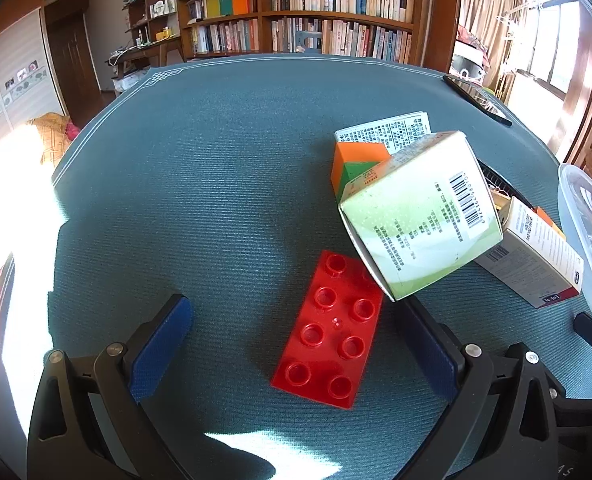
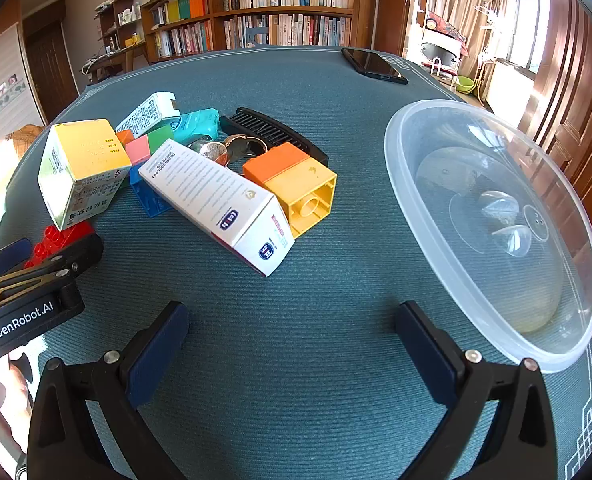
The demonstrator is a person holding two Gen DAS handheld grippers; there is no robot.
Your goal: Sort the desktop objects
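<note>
Right wrist view: one teal table mat (image 2: 296, 320), one clear plastic bowl (image 2: 416, 208) at right, three cartons heaped at centre-left, one black comb (image 2: 264, 128), one phone (image 2: 372, 65).
Bricks: one yellow-orange (image 2: 296, 184), one red (image 1: 330, 332) flat between spread left gripper (image 1: 296, 344) fingers, untouched.
Right gripper (image 2: 292, 344) likewise wide open, empty.
Blue brick (image 2: 148, 196) mostly hidden under white carton (image 2: 216, 200).

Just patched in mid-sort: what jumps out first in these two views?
The red stud brick lies flat on the green mat, right between the left gripper's open fingers. Beyond it sits a jumble of cartons and coloured blocks, the long white box in front. A big clear plastic bowl fills the right side.
</note>
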